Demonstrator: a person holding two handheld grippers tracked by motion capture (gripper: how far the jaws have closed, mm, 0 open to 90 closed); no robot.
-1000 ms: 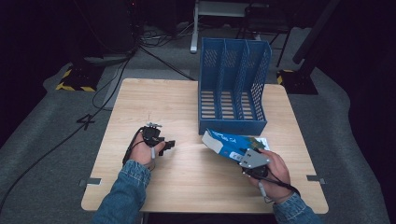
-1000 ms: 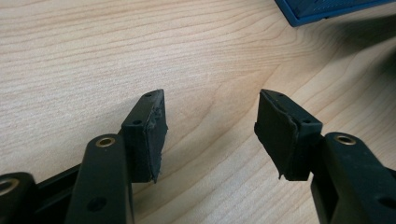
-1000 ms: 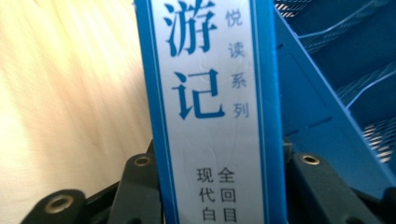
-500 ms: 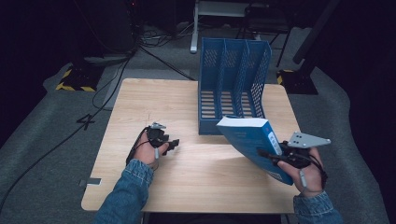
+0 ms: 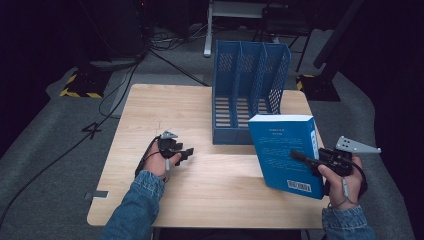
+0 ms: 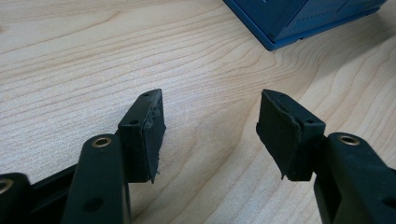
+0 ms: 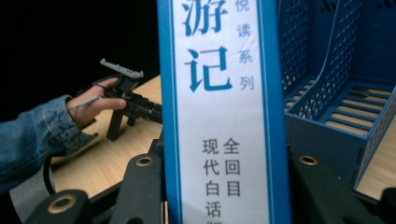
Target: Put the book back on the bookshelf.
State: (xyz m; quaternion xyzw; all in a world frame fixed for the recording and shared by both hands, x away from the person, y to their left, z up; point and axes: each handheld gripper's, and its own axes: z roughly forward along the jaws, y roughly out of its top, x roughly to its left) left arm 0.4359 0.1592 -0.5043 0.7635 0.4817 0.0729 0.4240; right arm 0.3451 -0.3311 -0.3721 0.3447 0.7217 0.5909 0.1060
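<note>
A blue book [image 5: 282,150] with a white spine stands upright in the air over the table's right side, and my right gripper [image 5: 301,156] is shut on its lower edge. In the right gripper view the spine [image 7: 224,93] with blue print rises between the two black jaws of that gripper [image 7: 224,186]. Just behind the book stands a blue three-slot file rack [image 5: 250,95], its slots open toward me [image 7: 336,93]. My left gripper [image 5: 185,151] rests low on the wooden table [image 5: 225,195] at mid-left, open, with only bare wood between its pads [image 6: 210,121].
The rack's front corner [image 6: 299,18] lies a short way ahead of the left gripper. The person's left hand and denim sleeve [image 7: 42,130] show behind the book. Dark floor with cables surrounds the table.
The book lay flat on the table under the right gripper; it has since been lifted, tipped upright and carried to the right. The left gripper has stayed where it was.
</note>
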